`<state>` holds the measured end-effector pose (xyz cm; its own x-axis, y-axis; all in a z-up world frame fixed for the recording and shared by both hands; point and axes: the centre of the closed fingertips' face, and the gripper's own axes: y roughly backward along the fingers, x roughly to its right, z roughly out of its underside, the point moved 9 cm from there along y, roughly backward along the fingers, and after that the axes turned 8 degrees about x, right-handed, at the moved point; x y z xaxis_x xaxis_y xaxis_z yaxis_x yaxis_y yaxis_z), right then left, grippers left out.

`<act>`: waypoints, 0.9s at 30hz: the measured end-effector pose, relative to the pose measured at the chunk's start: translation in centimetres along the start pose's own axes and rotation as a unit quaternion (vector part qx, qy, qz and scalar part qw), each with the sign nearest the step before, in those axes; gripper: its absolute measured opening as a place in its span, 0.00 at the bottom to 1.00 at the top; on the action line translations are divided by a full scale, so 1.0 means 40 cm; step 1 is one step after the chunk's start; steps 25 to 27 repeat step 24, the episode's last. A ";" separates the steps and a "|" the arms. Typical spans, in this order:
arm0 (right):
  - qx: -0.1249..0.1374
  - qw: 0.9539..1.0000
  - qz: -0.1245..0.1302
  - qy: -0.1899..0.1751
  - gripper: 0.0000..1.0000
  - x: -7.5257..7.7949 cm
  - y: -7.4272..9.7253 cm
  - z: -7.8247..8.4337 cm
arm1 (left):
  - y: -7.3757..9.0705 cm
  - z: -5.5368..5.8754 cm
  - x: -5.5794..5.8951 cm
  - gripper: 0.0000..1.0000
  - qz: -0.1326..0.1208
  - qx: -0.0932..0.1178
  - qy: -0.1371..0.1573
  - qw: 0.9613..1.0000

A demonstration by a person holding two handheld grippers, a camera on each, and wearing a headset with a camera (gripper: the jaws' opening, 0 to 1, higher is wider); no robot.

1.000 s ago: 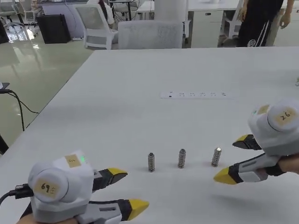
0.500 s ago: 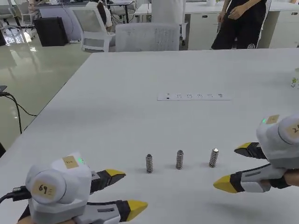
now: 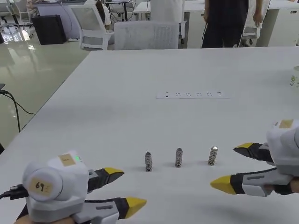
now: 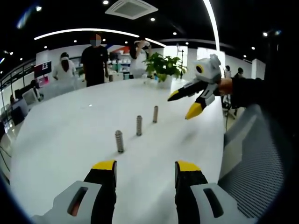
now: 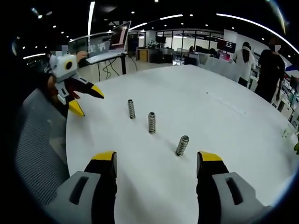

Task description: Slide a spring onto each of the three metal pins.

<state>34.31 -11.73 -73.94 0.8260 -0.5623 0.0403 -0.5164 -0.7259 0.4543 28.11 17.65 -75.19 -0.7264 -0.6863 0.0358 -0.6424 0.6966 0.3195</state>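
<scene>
Flanking the spring-clad pins [image 3: 178, 158], left gripper [image 3: 133, 187] and right gripper [image 3: 224, 165] gape (both empty).

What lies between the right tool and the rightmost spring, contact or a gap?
Apart. The head view shows bare table between the right tool and the rightmost spring; its jaws are open.

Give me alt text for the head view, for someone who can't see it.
Three spring-covered pins stand in a row on a white table, between two open yellow-tipped claws: the left claw at lower left, the right claw at right. A power strip lies farther back.
</scene>
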 end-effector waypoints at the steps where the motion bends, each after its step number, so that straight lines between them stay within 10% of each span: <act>1: 0.004 1.000 0.000 0.004 0.69 -0.002 -0.001 0.001 | 0.000 0.000 0.000 0.44 -0.001 0.001 0.002 1.000; 27: 0.041 0.999 0.024 -0.007 0.74 -0.007 -0.005 0.017 | 0.002 0.000 -0.001 0.44 -0.006 0.000 0.007 1.000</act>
